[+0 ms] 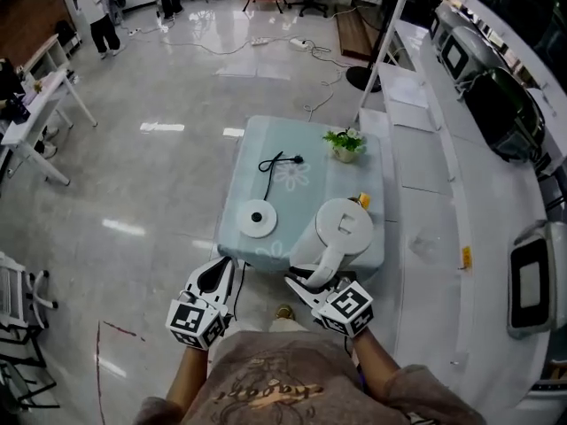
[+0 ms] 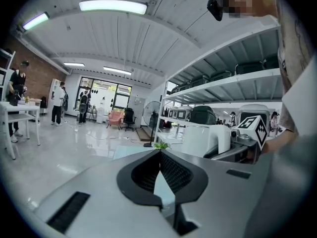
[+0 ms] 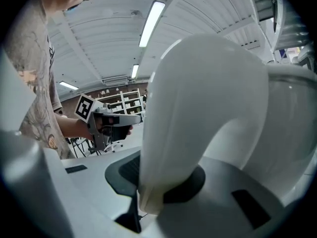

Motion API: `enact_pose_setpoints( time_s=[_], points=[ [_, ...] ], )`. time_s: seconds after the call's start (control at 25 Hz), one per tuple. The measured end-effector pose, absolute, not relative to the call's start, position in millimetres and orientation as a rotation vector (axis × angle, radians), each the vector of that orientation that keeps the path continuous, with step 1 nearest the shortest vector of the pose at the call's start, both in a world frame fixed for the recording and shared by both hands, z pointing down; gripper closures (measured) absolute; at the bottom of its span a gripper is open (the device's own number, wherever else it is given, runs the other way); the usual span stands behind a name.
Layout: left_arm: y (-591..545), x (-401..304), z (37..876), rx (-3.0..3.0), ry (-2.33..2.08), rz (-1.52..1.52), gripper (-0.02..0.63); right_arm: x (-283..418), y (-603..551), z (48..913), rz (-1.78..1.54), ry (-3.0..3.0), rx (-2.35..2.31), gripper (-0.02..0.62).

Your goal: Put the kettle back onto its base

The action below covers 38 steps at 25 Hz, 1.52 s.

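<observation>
Two closed: right tongs (image 1: 303, 283) on kettle (image 1: 344, 228) handle, left tongs (image 1: 217, 273) empty; base (image 1: 258, 218) only in head view

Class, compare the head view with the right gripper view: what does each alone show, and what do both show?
Only the head view: the round base on the table, and the potted plant. Only the right gripper view: the ceiling lights. Both: the kettle, held by its handle in the right gripper, and the left gripper.

Head view looks down on table (image 1: 257, 144); gripper views share kettle (image 1: 344, 224).
</observation>
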<state>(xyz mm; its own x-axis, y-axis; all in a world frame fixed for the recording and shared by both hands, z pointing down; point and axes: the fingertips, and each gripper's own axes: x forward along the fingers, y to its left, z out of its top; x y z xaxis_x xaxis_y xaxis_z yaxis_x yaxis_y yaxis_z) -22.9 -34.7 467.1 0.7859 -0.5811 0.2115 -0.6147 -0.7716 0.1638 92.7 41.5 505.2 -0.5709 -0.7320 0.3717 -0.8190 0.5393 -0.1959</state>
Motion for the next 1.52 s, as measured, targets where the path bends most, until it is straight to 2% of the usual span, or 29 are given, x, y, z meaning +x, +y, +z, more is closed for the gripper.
enact_pose_setpoints(
  time_s=[0.36, 0.8, 1.52],
  points=[
    [-68.9, -20.0, 470.4, 2.714, -1.038, 0.232, 0.584, 100.8, -12.1, 508.0, 0.499, -2.576, 1.205, 0.515],
    [-122.8, -25.0, 476.6, 2.726, -0.974, 0.224, 0.584, 76.5, -82.3, 503.1, 0.411, -2.597, 1.178, 0.516],
    [-159.2, -55.4, 509.0, 2.639, -0.965, 0.252, 0.584, 20.0, -151.1, 570.2, 0.38, -2.594, 1.022, 0.515]
  ],
)
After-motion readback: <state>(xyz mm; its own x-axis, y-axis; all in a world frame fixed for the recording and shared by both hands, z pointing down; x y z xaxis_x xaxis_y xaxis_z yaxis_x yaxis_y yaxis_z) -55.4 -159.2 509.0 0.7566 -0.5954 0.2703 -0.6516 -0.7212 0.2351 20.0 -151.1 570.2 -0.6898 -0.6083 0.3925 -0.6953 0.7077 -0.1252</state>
